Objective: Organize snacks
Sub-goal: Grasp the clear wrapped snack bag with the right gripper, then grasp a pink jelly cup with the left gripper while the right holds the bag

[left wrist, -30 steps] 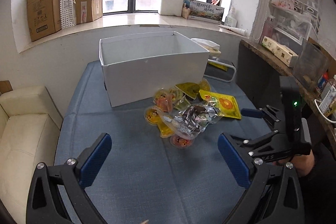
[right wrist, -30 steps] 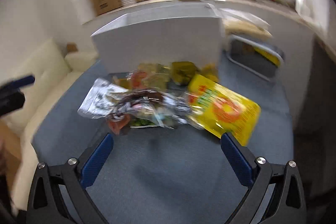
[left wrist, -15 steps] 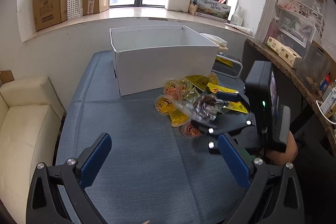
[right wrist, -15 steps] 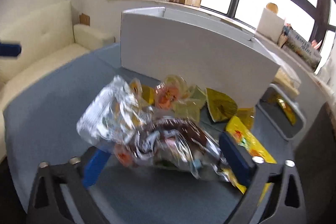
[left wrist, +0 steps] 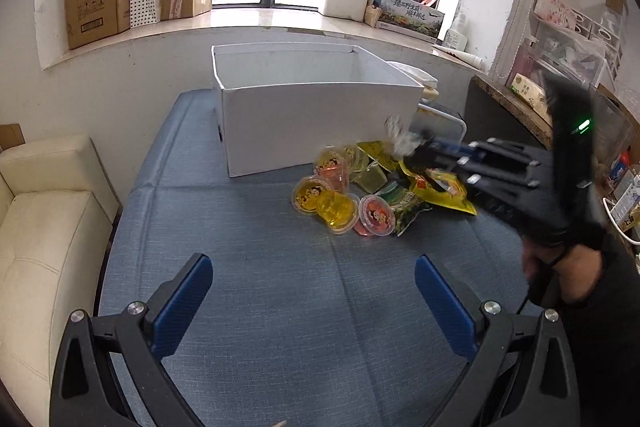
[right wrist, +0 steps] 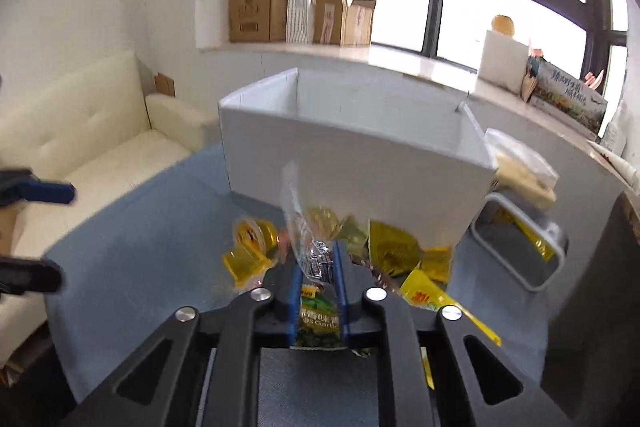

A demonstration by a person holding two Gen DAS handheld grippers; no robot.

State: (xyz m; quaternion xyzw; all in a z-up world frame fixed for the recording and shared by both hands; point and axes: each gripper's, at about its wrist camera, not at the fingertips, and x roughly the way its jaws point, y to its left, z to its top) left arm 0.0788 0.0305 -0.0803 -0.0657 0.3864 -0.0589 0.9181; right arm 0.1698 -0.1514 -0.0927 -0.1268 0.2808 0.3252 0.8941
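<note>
My right gripper [right wrist: 318,267] is shut on a clear snack packet [right wrist: 308,251] with green print, lifted above the snack pile and short of the open white box [right wrist: 360,163]. In the left wrist view the right gripper [left wrist: 424,147] holds the packet [left wrist: 400,137] beside the box [left wrist: 316,123]. Jelly cups [left wrist: 336,207], a green packet [left wrist: 406,207] and a yellow packet [left wrist: 444,189] lie on the blue table [left wrist: 280,287]. My left gripper [left wrist: 312,303] is open and empty, low over the table's near side.
A cream sofa [left wrist: 44,227] stands left of the table. A grey tray [right wrist: 524,251] with yellow packets sits right of the box. Cardboard boxes [left wrist: 104,7] line the windowsill. A shelf [left wrist: 520,107] with clutter runs along the right.
My right gripper closed on the clear packet and lifted it off the pile toward the box. My left gripper stayed open and drew back slightly.
</note>
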